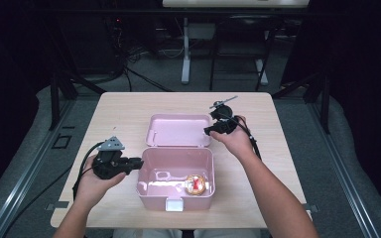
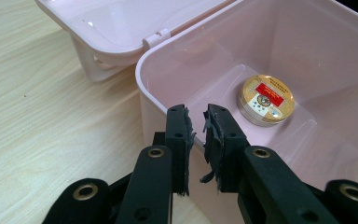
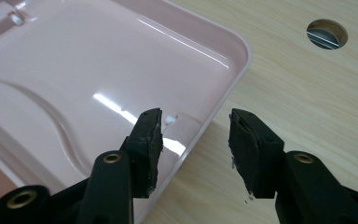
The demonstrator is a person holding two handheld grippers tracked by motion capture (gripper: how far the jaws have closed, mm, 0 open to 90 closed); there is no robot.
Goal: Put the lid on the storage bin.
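- My left tool (image 2: 196,135) sits at the left wall of the pink box (image 1: 144,171); in the left gripper view its jaws stand narrow, straddling the box's rim, one pad (image 2: 179,140) outside and the other over the inside. I cannot tell whether the pads actually press the wall (a thin gap shows between them).
- My right tool (image 3: 193,149) hangs at the right edge of the open lid (image 3: 98,70), jaws apart and released: one jaw is over the lid's inner face, the other over the bare tabletop (image 3: 307,93), with the lid's rim between them and untouched as far as I can see.
- The pink box stands open near the front middle of the tabletop, its lid folded flat behind it on the hinge (image 2: 157,38).
- Inside the box lies a small round tin (image 2: 266,99) with a gold top and red label, flat on the floor toward the right front corner in the high view.
- A white latch (image 1: 174,204) sits on the box's front wall.
- A round hole (image 3: 327,33) in the tabletop lies beyond the lid's corner.
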